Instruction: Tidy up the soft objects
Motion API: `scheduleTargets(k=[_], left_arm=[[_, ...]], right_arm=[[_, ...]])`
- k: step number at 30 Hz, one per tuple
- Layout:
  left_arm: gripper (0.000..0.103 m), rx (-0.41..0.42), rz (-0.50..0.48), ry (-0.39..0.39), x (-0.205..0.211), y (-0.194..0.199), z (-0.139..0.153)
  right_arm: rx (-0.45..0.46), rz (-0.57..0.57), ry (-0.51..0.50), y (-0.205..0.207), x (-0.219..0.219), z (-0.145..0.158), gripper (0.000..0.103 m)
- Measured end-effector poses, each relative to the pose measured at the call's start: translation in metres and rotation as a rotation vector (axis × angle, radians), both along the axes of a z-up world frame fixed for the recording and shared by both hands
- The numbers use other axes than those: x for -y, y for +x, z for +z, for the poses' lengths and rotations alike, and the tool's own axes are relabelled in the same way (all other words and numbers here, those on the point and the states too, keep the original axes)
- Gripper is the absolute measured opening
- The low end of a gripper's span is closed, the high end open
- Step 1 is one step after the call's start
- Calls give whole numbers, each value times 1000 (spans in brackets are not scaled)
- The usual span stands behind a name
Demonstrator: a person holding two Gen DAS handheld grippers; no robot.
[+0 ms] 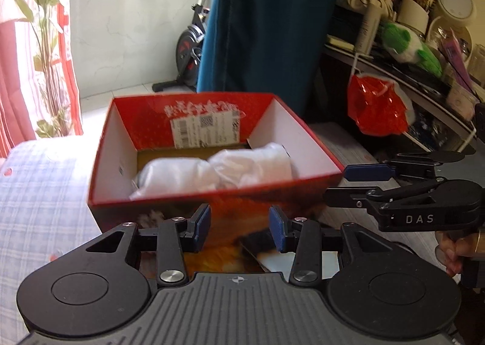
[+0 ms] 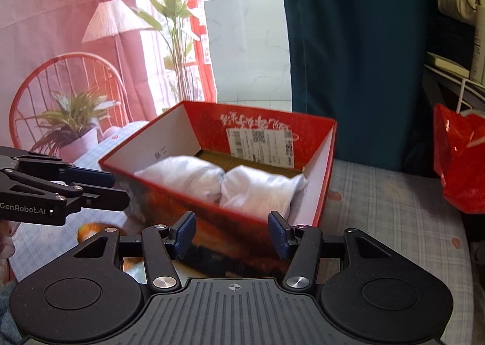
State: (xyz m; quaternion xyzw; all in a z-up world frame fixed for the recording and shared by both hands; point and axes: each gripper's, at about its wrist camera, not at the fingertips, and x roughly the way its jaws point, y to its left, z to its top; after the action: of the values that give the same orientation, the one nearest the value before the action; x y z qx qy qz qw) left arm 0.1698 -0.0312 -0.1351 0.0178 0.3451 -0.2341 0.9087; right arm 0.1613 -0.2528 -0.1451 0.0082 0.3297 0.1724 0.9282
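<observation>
Green plush (image 1: 406,46), left view only

A bed (image 2: 394,211) with a pale blue checked cover carries an open red cardboard box (image 2: 169,190); a red plastic bag (image 2: 457,169) rests at its edge.

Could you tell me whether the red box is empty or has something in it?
Not empty: two white soft bundles lie side by side inside the open red box.

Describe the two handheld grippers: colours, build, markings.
Both match: the left gripper and right gripper have matte black linkage arms, silver pivot screws, blue ribbed pads, a grey ribbed base with round black caps. Side markings read "DAS" and "GenRobot.AI". No cables visible.
</observation>
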Motion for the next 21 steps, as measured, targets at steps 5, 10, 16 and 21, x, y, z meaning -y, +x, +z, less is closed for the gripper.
scheduleTargets(k=[5,10,16,21], left_arm=[[44,-59,-21,-17,4,-10,-19],[44,-86,-40,-23,7,-15,-32],[40,-131,-35,-57,5,-14,-48],[40,-164,-50,-68,10,-14,-61]], right_arm=[[-36,16,8,-26,-4,-21,49],[-59,43,-3,-49,-13,-47,48],[-49,36,-17,-71,-26,-74,45],[-11,22,8,-77,-25,-83,45]])
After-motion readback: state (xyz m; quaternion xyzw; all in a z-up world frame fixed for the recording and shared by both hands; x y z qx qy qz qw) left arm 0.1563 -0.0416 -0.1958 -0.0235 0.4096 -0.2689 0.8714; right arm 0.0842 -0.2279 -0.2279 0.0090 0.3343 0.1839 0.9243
